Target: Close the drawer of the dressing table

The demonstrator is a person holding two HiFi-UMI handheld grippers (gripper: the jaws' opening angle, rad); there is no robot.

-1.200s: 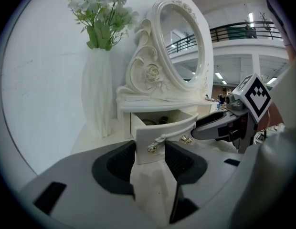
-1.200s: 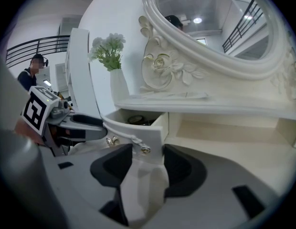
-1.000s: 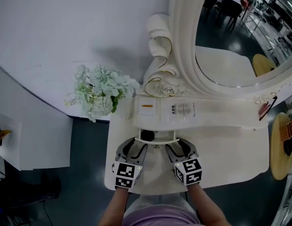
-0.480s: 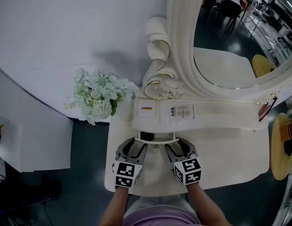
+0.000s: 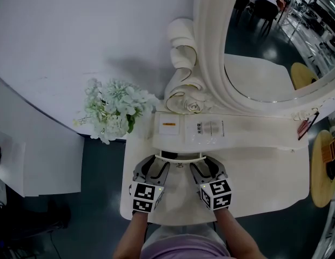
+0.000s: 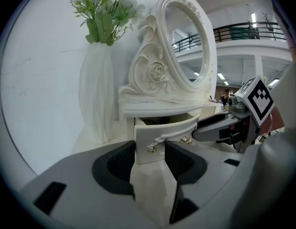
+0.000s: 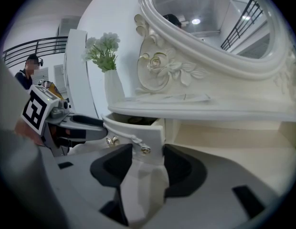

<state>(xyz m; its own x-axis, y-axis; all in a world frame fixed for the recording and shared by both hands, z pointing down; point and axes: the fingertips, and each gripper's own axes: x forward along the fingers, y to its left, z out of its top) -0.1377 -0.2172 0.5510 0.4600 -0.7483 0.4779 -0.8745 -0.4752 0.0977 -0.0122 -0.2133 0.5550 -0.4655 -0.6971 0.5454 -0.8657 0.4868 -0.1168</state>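
The dressing table's small curved drawer (image 5: pixel 178 156) stands slightly out from under the shelf, with a dark slit of its inside showing. My left gripper (image 5: pixel 156 168) is at the left end of the drawer front (image 6: pixel 167 128), jaws open, tips around a small gold knob (image 6: pixel 151 147). My right gripper (image 5: pixel 201 168) is at the right end of the drawer front (image 7: pixel 138 130), also open, with another knob (image 7: pixel 145 150) between its tips. Nothing is gripped by either. Each gripper shows in the other's view: the right gripper (image 6: pixel 219 125) and the left gripper (image 7: pixel 86 123).
A white vase of pale flowers (image 5: pixel 116 109) stands at the table's back left corner. The oval mirror (image 5: pixel 265 42) in its carved frame rises behind the shelf, which bears flat boxes (image 5: pixel 168 124). The tabletop (image 5: pixel 259 171) stretches right. A white cabinet (image 5: pixel 43 155) stands to the left.
The drawer has slid a little further in; the dark opening above its front has narrowed. Both grippers crept forward with it.
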